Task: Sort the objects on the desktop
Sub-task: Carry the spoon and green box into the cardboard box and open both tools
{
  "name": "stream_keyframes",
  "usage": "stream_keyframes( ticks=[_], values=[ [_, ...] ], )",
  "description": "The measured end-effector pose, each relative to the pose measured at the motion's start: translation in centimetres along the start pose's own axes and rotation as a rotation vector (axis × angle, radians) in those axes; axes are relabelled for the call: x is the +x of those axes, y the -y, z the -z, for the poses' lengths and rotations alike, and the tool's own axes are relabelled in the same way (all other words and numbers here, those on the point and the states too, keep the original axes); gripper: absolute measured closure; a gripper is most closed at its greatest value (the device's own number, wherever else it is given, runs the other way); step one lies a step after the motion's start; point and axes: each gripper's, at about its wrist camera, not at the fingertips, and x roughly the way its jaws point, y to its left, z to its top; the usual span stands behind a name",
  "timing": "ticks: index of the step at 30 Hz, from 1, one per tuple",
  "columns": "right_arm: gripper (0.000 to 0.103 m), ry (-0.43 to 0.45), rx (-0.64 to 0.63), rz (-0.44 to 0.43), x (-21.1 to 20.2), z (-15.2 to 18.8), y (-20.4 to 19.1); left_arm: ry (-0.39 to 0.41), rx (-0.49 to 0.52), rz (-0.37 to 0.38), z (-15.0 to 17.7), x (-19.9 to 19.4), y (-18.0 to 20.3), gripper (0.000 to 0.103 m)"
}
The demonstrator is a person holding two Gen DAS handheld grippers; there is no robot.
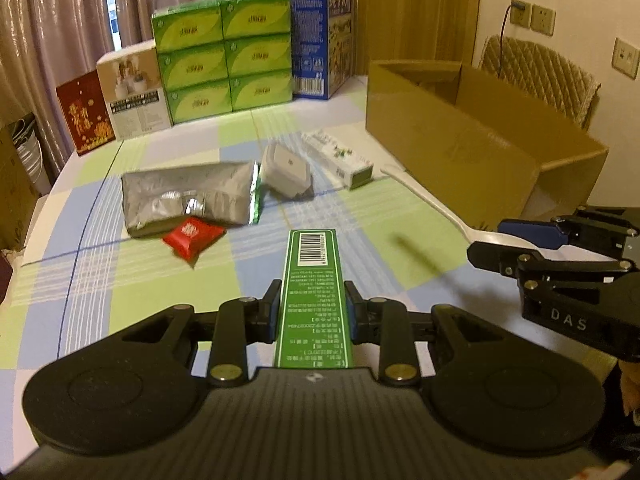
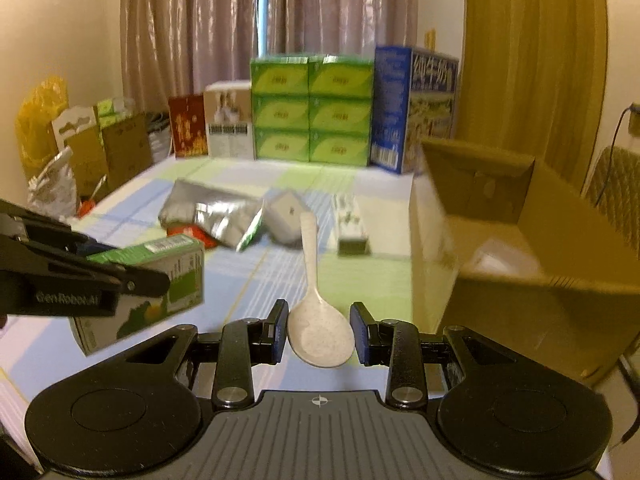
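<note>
My left gripper [image 1: 312,304] is shut on a long green box [image 1: 314,280] and holds it above the table; the box also shows in the right wrist view [image 2: 160,276]. My right gripper [image 2: 320,328] is open around the bowl of a white rice spoon [image 2: 318,328], which lies on the table; the pads stand beside the bowl and touch cannot be told. The spoon's handle shows in the left wrist view [image 1: 424,196]. A silver foil bag [image 1: 188,196], a red packet [image 1: 192,236], a white square container [image 1: 288,168] and a white carton [image 1: 340,156] lie mid-table.
An open cardboard box [image 1: 460,136] stands at the right of the checked tablecloth [image 1: 120,288]. Stacked green tissue boxes [image 1: 224,52], a blue box [image 1: 320,36] and other cartons line the far edge. Bags and boxes stand off the left side [image 2: 80,152].
</note>
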Motion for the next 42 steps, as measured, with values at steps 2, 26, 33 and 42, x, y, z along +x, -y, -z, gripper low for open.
stream_keyframes(
  ticks=[2,26,33,42],
  values=[
    [0.073,0.032,0.001,0.007,-1.0,-1.2,0.5,0.019,0.0,0.006,-1.1,-0.8,0.7,0.078],
    [0.072,0.071,0.137,0.204,-2.9,-5.8,18.5,0.135,0.078,0.207,-15.0,3.5,16.1,0.078],
    [0.072,0.054,0.165,0.205,-1.8,-5.1,20.5,0.104,0.101,0.203,-15.6,7.2,18.0,0.078],
    [0.072,0.04,0.16,0.186,-0.7,-5.2,20.4,0.112,0.081,0.177,-15.5,7.5,16.2,0.078]
  ],
)
